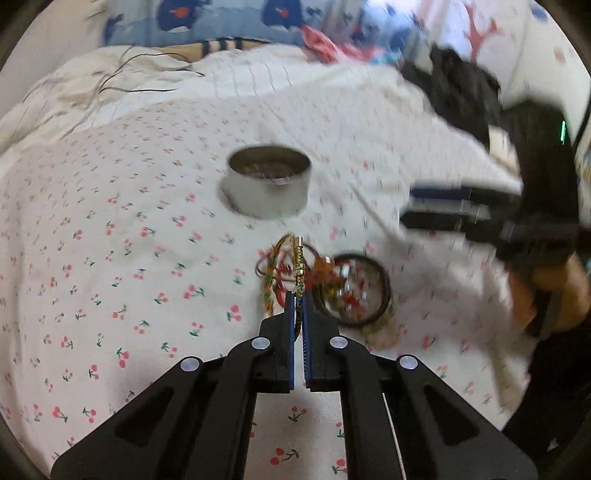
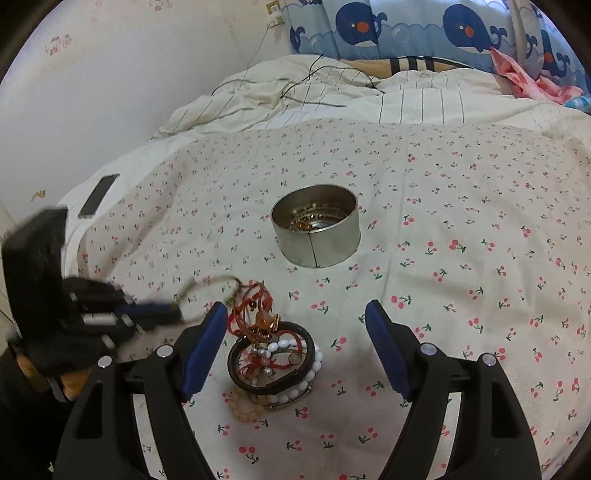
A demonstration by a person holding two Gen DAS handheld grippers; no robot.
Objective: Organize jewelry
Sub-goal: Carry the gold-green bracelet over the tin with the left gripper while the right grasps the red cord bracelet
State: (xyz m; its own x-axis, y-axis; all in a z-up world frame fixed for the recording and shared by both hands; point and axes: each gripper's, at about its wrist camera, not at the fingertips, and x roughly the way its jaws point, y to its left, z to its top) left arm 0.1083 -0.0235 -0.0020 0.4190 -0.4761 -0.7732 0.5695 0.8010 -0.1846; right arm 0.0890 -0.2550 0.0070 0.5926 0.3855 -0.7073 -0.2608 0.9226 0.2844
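A round metal tin (image 1: 269, 181) (image 2: 316, 225) stands on the cherry-print sheet with some jewelry inside. A pile of bracelets (image 2: 273, 354) (image 1: 351, 291), with a black bangle, white beads and red cord, lies in front of it. My left gripper (image 1: 298, 299) is shut on a gold and green braided bracelet (image 1: 298, 266) lifted from the pile's left side; it shows blurred in the right wrist view (image 2: 177, 312). My right gripper (image 2: 295, 314) is open and empty, just above the pile, and appears blurred in the left wrist view (image 1: 408, 206).
A phone (image 2: 98, 201) lies at the bed's left edge. A rumpled striped blanket (image 2: 332, 92) with a black cable lies behind the sheet. Whale-print pillows (image 2: 406, 29) and pink cloth (image 2: 532, 81) are at the back. A wall stands on the left.
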